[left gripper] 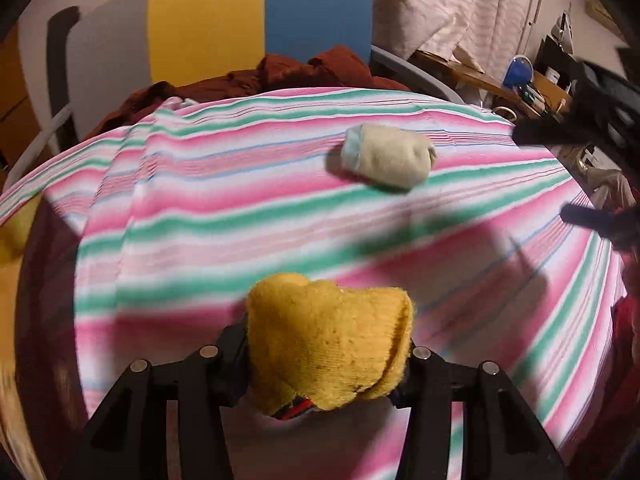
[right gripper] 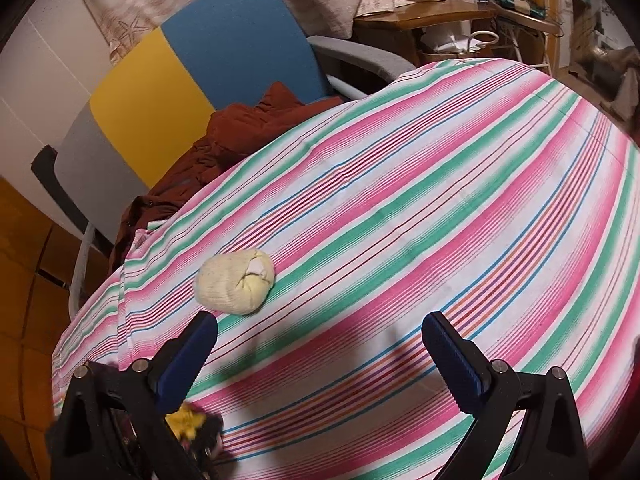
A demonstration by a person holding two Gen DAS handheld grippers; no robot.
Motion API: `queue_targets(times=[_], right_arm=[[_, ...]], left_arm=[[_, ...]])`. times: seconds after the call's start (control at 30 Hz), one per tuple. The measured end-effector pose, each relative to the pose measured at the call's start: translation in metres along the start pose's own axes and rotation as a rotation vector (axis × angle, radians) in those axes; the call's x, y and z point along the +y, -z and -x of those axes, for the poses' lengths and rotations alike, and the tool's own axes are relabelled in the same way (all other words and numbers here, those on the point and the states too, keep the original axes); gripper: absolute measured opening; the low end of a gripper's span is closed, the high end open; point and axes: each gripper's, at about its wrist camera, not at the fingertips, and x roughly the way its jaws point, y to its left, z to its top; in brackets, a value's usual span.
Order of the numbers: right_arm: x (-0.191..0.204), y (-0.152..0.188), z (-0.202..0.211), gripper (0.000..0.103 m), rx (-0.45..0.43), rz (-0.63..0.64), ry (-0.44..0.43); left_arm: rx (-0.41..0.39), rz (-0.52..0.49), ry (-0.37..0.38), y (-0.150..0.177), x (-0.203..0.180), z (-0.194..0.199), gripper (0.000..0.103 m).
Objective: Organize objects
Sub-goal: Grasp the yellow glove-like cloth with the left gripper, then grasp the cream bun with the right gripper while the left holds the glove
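My left gripper [left gripper: 326,354] is shut on a mustard-yellow rolled sock bundle [left gripper: 328,336], held just above the striped tablecloth [left gripper: 240,208]. A pale cream rolled sock bundle [left gripper: 388,156] lies further out on the cloth, to the right of centre. In the right wrist view that cream bundle [right gripper: 235,282] sits just beyond my left finger. My right gripper [right gripper: 320,344] is open, blue pads wide apart, hovering over bare cloth [right gripper: 440,200]. A bit of the yellow sock [right gripper: 188,424] shows at the lower left. The right gripper [left gripper: 580,172] appears at the right edge of the left wrist view.
A chair with a grey, yellow and blue back [right gripper: 180,72] stands behind the table, with a rust-brown garment [right gripper: 224,140] heaped on it. A wooden desk [right gripper: 432,12] with clutter and pale curtains [left gripper: 440,8] fill the background on the right.
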Motion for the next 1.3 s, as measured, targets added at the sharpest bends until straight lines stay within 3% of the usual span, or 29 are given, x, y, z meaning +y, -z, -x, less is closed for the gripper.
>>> queue_targets(times=[0.1, 0.5, 0.83, 1.0, 1.07, 1.1, 1.3], right_arm=[[0.007, 0.003, -0.002, 0.103, 0.014, 0.029, -0.027], [0.036, 0.015, -0.022, 0.103, 0.108, 0.158, -0.039], [0.085, -0.021, -0.078, 0.103, 0.179, 0.303, 0.012], [0.099, -0.033, -0.113, 0.103, 0.21, 0.272, 0.074], [0.099, -0.031, -0.122, 0.096, 0.234, 0.273, 0.07], [0.098, -0.029, -0.124, 0.076, 0.243, 0.279, 0.075], [0.086, -0.007, -0.104, 0.074, 0.267, 0.37, 0.073]], left_arm=[[-0.034, -0.059, -0.035, 0.014, -0.009, 0.005, 0.051], [-0.049, -0.043, -0.01, 0.016, -0.005, 0.003, 0.052], [-0.061, -0.027, 0.014, 0.016, 0.0, 0.001, 0.053], [-0.065, -0.02, 0.022, 0.016, 0.001, 0.0, 0.054], [-0.066, -0.017, 0.025, 0.016, 0.001, 0.0, 0.054], [-0.066, -0.016, 0.027, 0.016, 0.001, 0.0, 0.054], [-0.07, -0.012, 0.033, 0.016, 0.001, 0.0, 0.054]])
